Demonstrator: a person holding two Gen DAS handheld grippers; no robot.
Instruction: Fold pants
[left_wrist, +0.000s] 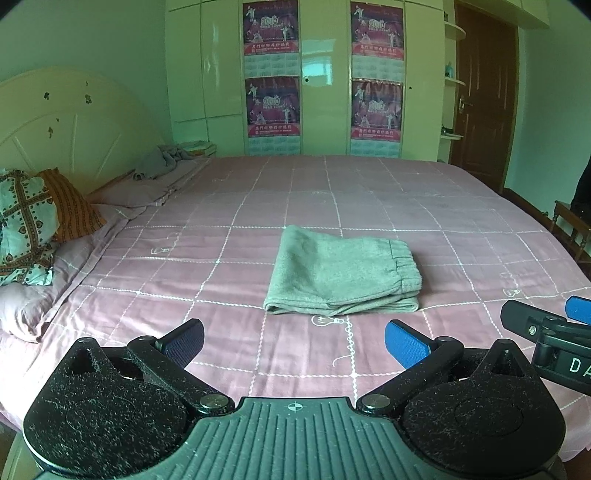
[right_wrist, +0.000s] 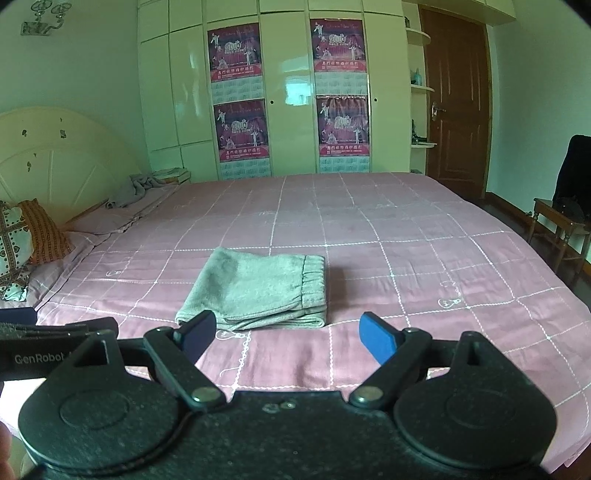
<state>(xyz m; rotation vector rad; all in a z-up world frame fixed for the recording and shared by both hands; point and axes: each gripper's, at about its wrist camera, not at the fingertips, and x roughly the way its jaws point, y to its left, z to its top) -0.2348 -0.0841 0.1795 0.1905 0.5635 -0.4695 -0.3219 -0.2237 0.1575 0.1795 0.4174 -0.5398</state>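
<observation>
Grey pants lie folded into a compact rectangle on the pink checked bedsheet, elastic waistband at the right end. They also show in the right wrist view. My left gripper is open and empty, held back from the near edge of the pants. My right gripper is open and empty, just short of the pants' near edge. Part of the right gripper shows at the right edge of the left wrist view.
Patterned pillows lie at the left by the cream headboard. A crumpled grey cloth sits at the far left corner. A wardrobe with posters and a brown door stand behind. A wooden chair is at the right.
</observation>
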